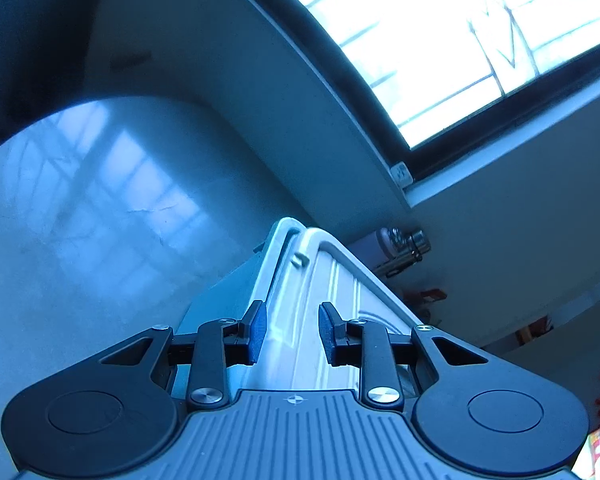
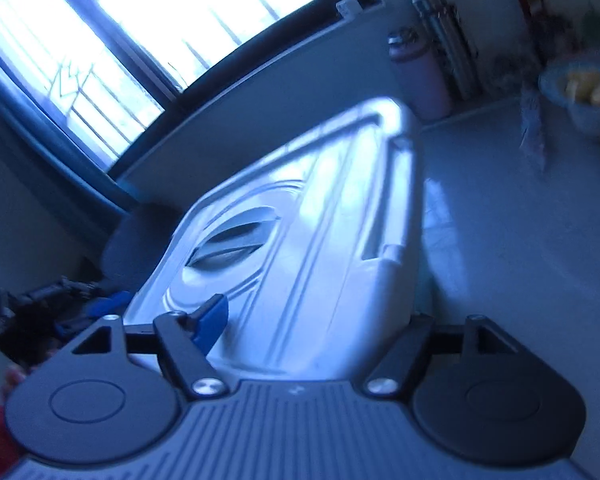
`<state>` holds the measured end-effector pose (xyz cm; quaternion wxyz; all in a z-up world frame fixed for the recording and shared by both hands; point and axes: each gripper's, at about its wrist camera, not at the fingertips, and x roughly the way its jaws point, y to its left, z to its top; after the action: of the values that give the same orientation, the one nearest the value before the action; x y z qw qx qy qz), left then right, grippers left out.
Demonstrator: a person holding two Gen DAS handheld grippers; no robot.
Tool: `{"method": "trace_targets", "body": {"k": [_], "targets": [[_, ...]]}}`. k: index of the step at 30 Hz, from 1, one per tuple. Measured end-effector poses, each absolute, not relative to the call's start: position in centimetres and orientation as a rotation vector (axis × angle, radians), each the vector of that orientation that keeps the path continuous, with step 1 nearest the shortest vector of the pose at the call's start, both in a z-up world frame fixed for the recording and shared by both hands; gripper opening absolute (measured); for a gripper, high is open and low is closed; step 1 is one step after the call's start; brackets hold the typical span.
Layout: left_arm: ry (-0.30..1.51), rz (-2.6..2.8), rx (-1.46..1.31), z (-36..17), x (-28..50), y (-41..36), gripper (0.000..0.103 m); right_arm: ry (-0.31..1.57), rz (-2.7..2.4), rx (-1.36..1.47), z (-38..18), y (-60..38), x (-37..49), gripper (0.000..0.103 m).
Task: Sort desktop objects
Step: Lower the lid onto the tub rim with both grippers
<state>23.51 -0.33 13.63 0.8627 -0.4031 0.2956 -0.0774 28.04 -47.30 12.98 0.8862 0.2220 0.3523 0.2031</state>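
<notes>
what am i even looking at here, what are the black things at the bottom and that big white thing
These are two pictures taken at the same moment by fisheye cameras, one mounted on each of two tools a person holds. The black shapes at the bottom are those tools.

The left hand-held gripper has its two blue pads apart, with nothing clearly pinched between them. The right hand-held gripper is spread wide around the end of a white plastic lid with a recessed handle; whether it is squeezing it cannot be told.

The lid appears in both views. It sits over a grey table. At the back stand a pink bottle and a bowl, under a bright window.
</notes>
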Motion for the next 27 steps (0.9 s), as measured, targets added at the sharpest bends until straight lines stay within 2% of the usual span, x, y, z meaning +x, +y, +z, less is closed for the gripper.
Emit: {"method": "trace_targets", "body": {"k": [6, 11, 13, 27], "targets": [[0.631, -0.153, -0.854, 13.2, 23.3, -0.3, 0.030, 0.732, 0.349, 0.351, 13.4, -46.1, 28.2, 0.086], [0.634, -0.156, -0.849, 13.5, 23.5, -0.4, 0.030, 0.726, 0.339, 0.315, 13.5, -45.5, 28.0, 0.090], [0.635, -0.158, -0.847, 13.5, 23.5, -0.5, 0.031, 0.705, 0.312, 0.293, 13.8, -45.3, 28.1, 0.099], [0.652, -0.174, -0.840, 13.2, 23.4, -1.1, 0.031, 0.702, 0.245, 0.192, 13.7, -44.8, 27.9, 0.103]]}}
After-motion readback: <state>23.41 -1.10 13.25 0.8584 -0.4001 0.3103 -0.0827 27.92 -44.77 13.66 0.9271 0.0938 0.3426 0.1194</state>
